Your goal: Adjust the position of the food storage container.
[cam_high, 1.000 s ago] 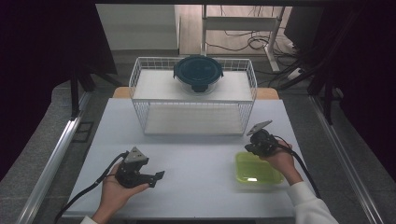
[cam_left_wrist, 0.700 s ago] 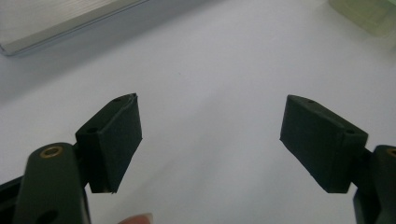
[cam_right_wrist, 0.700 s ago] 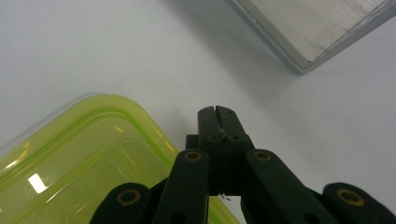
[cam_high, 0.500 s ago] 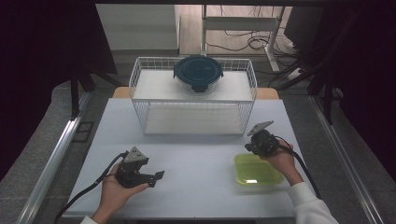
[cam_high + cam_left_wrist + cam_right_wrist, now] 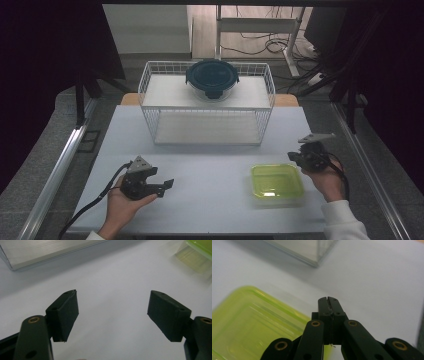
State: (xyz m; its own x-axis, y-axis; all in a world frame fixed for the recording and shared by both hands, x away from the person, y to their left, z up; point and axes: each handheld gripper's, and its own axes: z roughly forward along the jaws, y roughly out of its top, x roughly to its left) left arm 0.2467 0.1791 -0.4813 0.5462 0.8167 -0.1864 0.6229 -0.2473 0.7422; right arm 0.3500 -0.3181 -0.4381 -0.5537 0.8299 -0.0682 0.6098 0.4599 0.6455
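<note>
Green box (image 5: 277, 182): shallow, square with rounded corners, translucent lime plastic with faint ridges on its top, lying flat on the white table (image 5: 210, 170) at the near right, in front of the wire rack (image 5: 207, 112); no label or writing can be read on it. Right gripper (image 5: 295, 158) hangs just beside the box's far right corner, jaws pressed together with nothing between them. Left gripper (image 5: 167, 184) sits low at the near left, well apart from the box, jaws wide though just closing a little, nothing between them.
</note>
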